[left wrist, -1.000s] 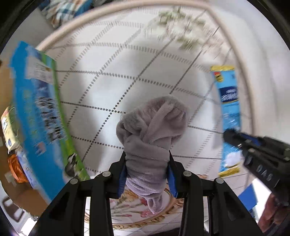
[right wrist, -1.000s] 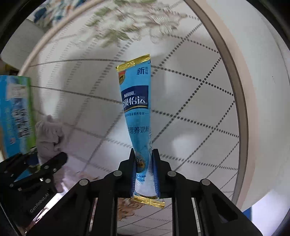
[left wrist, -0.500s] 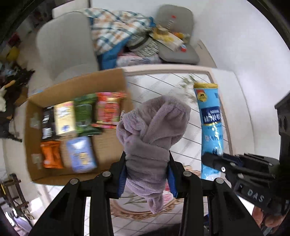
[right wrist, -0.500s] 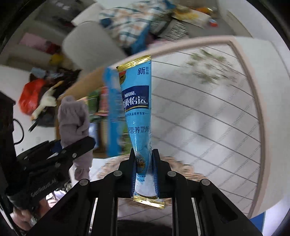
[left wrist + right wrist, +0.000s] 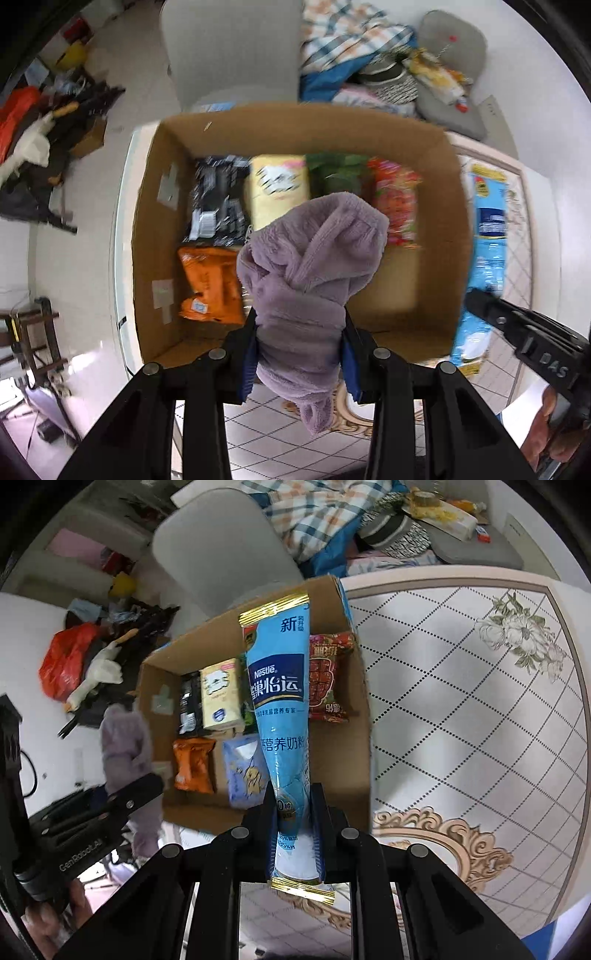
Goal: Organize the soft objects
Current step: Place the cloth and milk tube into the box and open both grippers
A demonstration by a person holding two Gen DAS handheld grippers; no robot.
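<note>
My left gripper (image 5: pixel 299 347) is shut on a fluffy purple cloth (image 5: pixel 310 266) and holds it above an open cardboard box (image 5: pixel 439 229). The cloth also shows in the right wrist view (image 5: pixel 125 746). My right gripper (image 5: pixel 295 819) is shut on a long blue Nestle sachet (image 5: pixel 280 701), held upright over the box's right side (image 5: pixel 358 738). The sachet shows in the left wrist view (image 5: pixel 487 240) to the right of the box. The box holds several soft packets: orange (image 5: pixel 207 284), yellow (image 5: pixel 279 188), red (image 5: pixel 397 199), black (image 5: pixel 218 199).
The box stands at the left end of a table with a white diamond-pattern cloth (image 5: pixel 461 709). A grey chair (image 5: pixel 214 546) stands behind the box. Clothes and cushions (image 5: pixel 369 55) lie on a sofa beyond. Clutter (image 5: pixel 81 668) covers the floor at left.
Both grippers have swung left from over the tablecloth, carrying the cloth and the sachet. The box, off to the left a second ago, now lies under them.
</note>
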